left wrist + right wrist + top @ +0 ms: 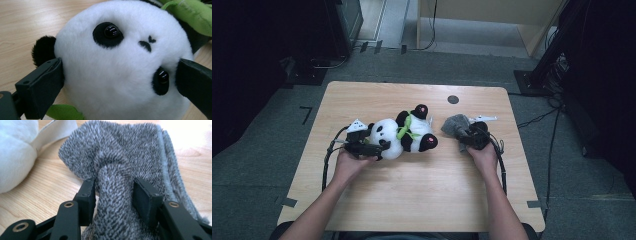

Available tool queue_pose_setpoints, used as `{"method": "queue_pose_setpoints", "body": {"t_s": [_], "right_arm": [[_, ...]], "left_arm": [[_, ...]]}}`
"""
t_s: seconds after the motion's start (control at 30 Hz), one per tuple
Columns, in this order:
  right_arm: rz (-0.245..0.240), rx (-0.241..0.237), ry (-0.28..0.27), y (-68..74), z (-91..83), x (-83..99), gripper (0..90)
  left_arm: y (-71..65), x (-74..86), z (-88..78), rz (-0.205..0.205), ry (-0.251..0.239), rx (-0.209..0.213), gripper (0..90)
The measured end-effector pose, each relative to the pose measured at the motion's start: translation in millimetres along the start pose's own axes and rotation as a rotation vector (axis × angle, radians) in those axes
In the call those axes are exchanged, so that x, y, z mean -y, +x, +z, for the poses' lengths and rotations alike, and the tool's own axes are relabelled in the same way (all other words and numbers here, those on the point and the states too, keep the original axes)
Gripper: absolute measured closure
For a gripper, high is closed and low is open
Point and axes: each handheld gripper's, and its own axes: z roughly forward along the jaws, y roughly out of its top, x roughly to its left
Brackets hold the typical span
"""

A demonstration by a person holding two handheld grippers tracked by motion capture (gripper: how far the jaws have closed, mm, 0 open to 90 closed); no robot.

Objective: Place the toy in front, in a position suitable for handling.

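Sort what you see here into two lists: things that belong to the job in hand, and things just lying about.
In the job:
- panda, its head between the left claw's wide jaws
- grey cloth, pinched by the right claw

Lying about:
- black disc on the table
- cables on the floor

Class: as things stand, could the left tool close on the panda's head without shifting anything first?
Probably yes. The left tool already straddles the panda's head, with its jaws wide at either cheek, and nothing lies between them and the plush. The right tool is clamped on the grey cloth, apart from the head.
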Motion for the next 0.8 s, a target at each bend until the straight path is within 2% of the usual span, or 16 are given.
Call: {"method": "queue_pose_setpoints", "body": {"t_s": [0.07, 0.2, 0.23, 0.27, 0.37, 0.47, 0.6, 0.63, 0.67, 0.7, 0.73, 0.8], "right_arm": [[0.006, 0.004, -0.016, 0.7, -2.2, -1.2, 53.7], [0.018, 0.009, -0.049, 0.2, -4.4, -3.2, 51.9], [0.012, 0.019, -0.046, 0.2, -2.6, -5.0, 51.9], [0.012, 0.019, -0.046, 0.2, -2.6, -5.0, 51.9], [-0.008, 0.031, -0.017, 1.7, 1.5, -8.3, 51.9], [-0.011, 0.031, -0.003, 0.9, 3.8, -8.5, 52.0], [-0.012, 0.033, 0.012, -1.7, 7.1, -8.0, 54.4], [-0.006, 0.031, 0.011, -2.1, 8.3, -8.1, 56.3], [-0.009, 0.030, 0.015, -2.1, 8.5, -8.1, 57.0], [-0.009, 0.030, 0.015, -2.1, 8.5, -8.1, 57.0], [-0.032, 0.041, 0.019, -1.2, 9.6, -7.3, 61.0], [-0.038, 0.044, 0.018, -1.0, 10.6, -7.2, 62.8]], "left_arm": [[2.5, 0.7, -1.0, -0.002, -0.002, 0.002, 6.6], [3.2, 2.3, -2.6, 0.024, -0.006, 0.024, 21.4], [3.5, 2.0, -3.0, 0.029, -0.005, 0.026, 29.2], [3.3, 1.8, -3.5, 0.031, -0.004, 0.030, 29.2], [2.4, 0.3, -4.8, 0.071, 0.000, 0.045, 40.8], [1.1, -0.8, -5.4, 0.086, 0.003, 0.051, 44.1], [-2.7, -3.1, -6.9, 0.113, 0.009, 0.082, 50.0], [-5.5, -4.4, -9.2, 0.116, 0.020, 0.115, 50.1], [-5.5, -4.4, -9.2, 0.116, 0.020, 0.115, 50.1], [-6.6, -4.5, -10.8, 0.112, 0.025, 0.140, 50.1], [-8.0, -3.8, -11.7, 0.127, 0.032, 0.176, 49.3], [-10.7, -1.6, -10.5, 0.167, 0.052, 0.194, 48.2]]}}
